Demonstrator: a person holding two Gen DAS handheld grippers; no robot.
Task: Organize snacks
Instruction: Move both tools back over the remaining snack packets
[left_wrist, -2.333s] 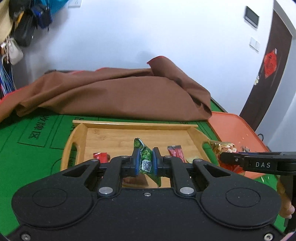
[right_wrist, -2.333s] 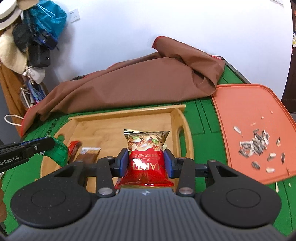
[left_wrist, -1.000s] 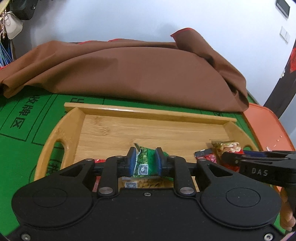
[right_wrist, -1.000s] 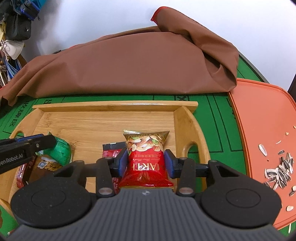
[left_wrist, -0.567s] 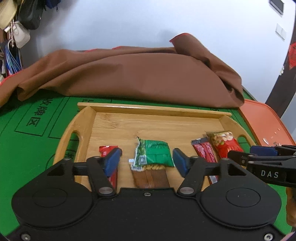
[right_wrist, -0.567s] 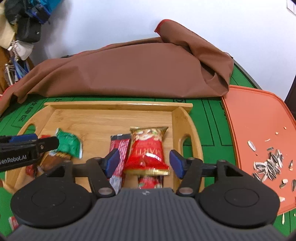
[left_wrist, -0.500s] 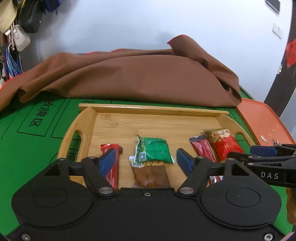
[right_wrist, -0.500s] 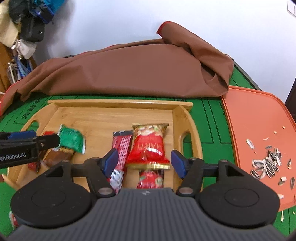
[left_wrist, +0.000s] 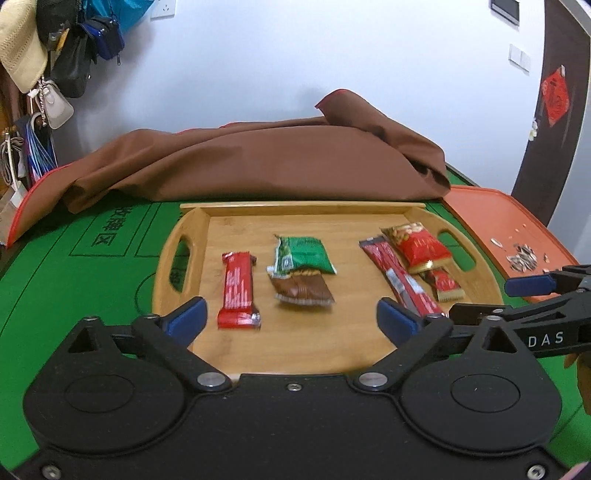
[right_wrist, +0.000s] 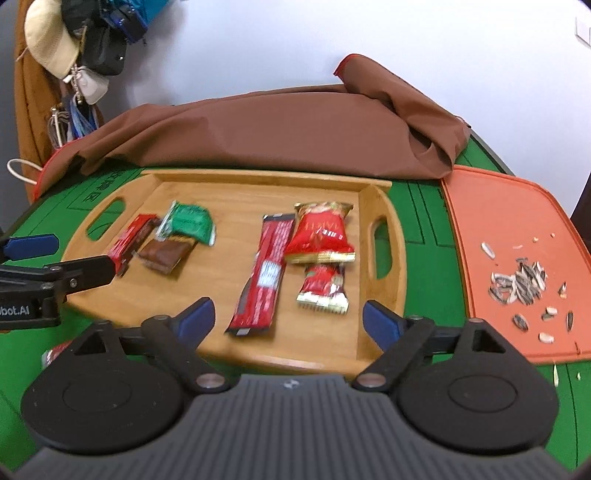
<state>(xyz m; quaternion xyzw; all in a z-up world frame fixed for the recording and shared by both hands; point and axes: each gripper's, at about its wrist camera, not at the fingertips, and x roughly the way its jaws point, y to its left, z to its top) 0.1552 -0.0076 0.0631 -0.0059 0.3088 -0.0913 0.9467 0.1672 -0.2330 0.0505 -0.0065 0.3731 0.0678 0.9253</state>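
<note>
The green snack bag (left_wrist: 303, 254) now lies flat in the middle of the wooden tray (left_wrist: 306, 347); a moment ago the left tongs (left_wrist: 291, 320) squeezed it. Its long side runs left to right, and its near edge covers the far end of a brown snack pack (left_wrist: 303, 290). The red nut bag (right_wrist: 320, 233) is out of the right tongs (right_wrist: 288, 320) too. It lies at the right side of the tray, its top pointing far, on a small red pack (right_wrist: 324, 286). A long red bar (right_wrist: 264, 273) lies just left of it, running near to far. Another red bar (left_wrist: 238, 290) lies at the left. Both tongs are wide open and hold nothing. An orange mat (right_wrist: 517, 229) with seeds sits to the right.
</note>
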